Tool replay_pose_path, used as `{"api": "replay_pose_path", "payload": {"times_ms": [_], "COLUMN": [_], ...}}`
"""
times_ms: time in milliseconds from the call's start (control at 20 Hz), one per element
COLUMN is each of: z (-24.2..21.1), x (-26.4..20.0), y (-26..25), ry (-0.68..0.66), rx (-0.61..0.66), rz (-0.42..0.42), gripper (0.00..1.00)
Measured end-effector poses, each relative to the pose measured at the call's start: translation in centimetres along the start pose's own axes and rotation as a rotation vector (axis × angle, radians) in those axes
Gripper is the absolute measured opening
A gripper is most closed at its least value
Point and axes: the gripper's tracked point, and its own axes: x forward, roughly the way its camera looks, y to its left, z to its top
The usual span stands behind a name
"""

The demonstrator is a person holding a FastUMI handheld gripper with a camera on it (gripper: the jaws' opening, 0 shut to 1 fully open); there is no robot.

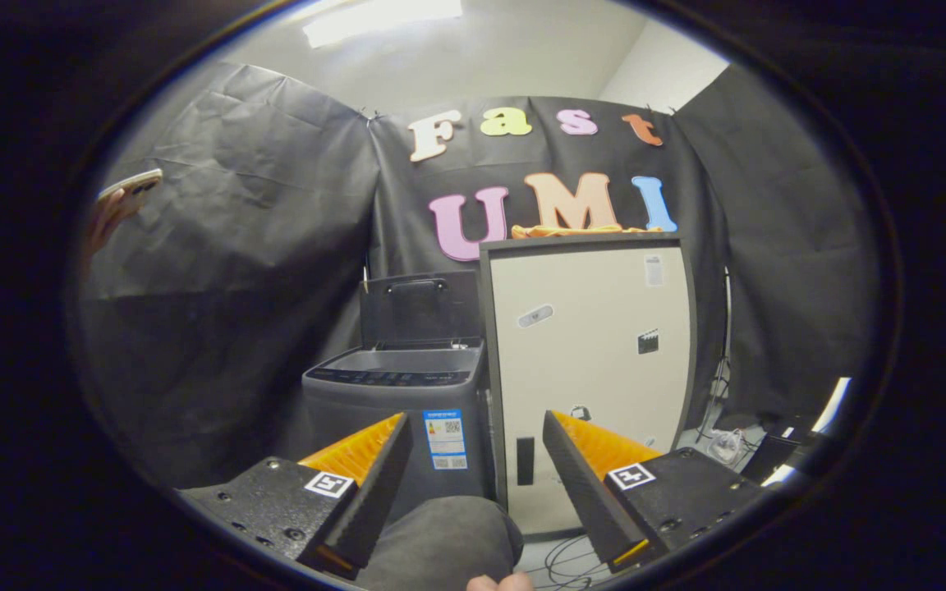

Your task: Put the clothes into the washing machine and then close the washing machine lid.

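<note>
- The gripper (473,468) is held low and level, aimed at the appliances; its fingers stand wide apart with nothing between them, so it is released and carrying nothing.
- The washing machine (395,410) stands well beyond the fingers, a little toward the left finger. Its lid (420,308) is tipped up against the black cloth behind, so the tub opening is free to take a load from above.
- The clothes (576,231), an orange bundle, lie on top of the tall cream cabinet (588,361) that stands just beside the washer. Kept that high, they are out of the washer's way but call for a raised reach before anything can go in the tub.
- Judging by this, the task has barely begun: no garment is grasped, and the lid stays open until loading is done.
- A dark rounded shape, probably the person's knee (448,533), sits close under the fingers, with fingertips just below it.
- A hand holding a phone (130,190) shows up by the cloth wall, far off to the left.
- Cables and a power strip (723,447) lie on the floor beside the cabinet, a possible snag for feet.
</note>
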Motion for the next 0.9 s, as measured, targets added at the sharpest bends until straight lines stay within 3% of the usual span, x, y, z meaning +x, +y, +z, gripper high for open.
{"api": "replay_pose_path", "payload": {"times_ms": [900], "z": [0.43], "x": [0.09], "y": [0.24], "ry": [0.002], "rx": [-0.02], "rz": [0.005], "gripper": [0.97]}}
